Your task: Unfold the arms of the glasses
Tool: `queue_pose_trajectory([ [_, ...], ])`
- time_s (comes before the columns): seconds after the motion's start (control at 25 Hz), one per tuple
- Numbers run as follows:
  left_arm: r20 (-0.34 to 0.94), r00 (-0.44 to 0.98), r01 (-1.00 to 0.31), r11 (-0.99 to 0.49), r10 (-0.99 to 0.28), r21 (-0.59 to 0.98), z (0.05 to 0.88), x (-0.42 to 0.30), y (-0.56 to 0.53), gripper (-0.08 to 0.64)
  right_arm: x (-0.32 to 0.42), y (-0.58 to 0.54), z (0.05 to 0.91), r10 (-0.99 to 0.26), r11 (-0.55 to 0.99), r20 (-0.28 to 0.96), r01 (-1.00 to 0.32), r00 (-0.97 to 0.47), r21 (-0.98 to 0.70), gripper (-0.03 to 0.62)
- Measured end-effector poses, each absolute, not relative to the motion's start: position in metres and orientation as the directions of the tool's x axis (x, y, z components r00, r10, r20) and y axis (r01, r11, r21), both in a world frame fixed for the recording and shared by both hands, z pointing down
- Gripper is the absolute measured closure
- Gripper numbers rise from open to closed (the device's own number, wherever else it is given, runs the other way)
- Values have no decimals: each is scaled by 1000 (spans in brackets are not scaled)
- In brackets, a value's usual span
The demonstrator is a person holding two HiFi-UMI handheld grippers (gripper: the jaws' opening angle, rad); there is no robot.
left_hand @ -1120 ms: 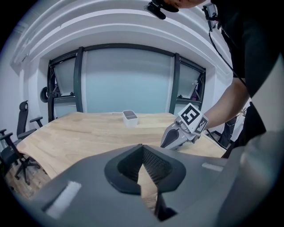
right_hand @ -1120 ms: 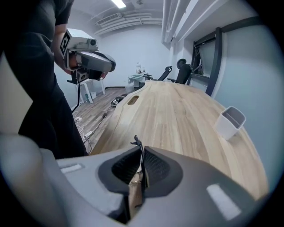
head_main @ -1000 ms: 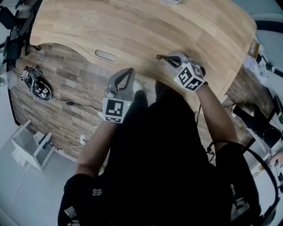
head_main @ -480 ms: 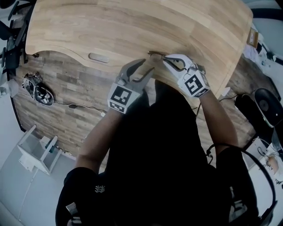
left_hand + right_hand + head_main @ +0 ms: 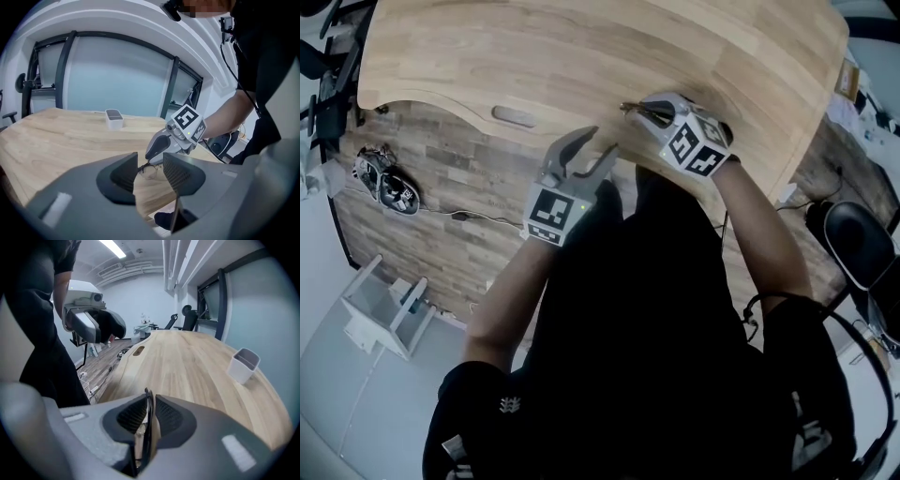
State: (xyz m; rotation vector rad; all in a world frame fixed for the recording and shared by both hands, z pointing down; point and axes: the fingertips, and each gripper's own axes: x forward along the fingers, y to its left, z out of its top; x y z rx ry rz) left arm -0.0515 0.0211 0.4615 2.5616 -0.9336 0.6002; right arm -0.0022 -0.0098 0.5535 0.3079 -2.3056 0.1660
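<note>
Head view looks steeply down on a pale wooden tabletop (image 5: 581, 47), with the person's dark-clothed torso (image 5: 656, 328) hiding its near edge. The right hand-held gripper (image 5: 639, 111) is over that edge with the glasses (image 5: 150, 171) raised just above the wood. Its jaws are easing apart, yet the thin dark frame stands upright between the pads and stays gripped. The left hand-held gripper (image 5: 602, 141) points at the glasses from just beside them. Its jaws are opening and clamp nothing, and the lenses show through the gap a little beyond the pads.

An oval cable slot (image 5: 514, 115) is cut into the tabletop left of both grippers. A small white container (image 5: 114, 118) stands well apart, farther across the wood.

On the wood-look floor (image 5: 441, 187) to the left lie dark pieces of gear (image 5: 389, 186) with a cable (image 5: 459, 216) trailing away. Nearer the person there is a white stand (image 5: 384, 305). A dark chair (image 5: 862, 253) stands at the right edge, and two more office chairs (image 5: 185, 317) stand past the far end of the tabletop.

Black-and-white square markers on the left cube (image 5: 551, 214) and the right cube (image 5: 694, 145) are the only print that can be made out.
</note>
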Motion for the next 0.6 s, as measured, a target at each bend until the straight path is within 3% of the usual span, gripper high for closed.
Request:
queue_pose_trajectory([
  [0.28, 498, 657, -724, -657, -566, 209, 468, -82, 25, 382, -15, -11, 570, -136, 971, 777, -239, -614, -19, 566],
  [0.6, 466, 689, -702, -670, -555, 240, 475, -77, 19, 380, -15, -4, 545, -184, 972, 684, -234, -706, 21, 577],
])
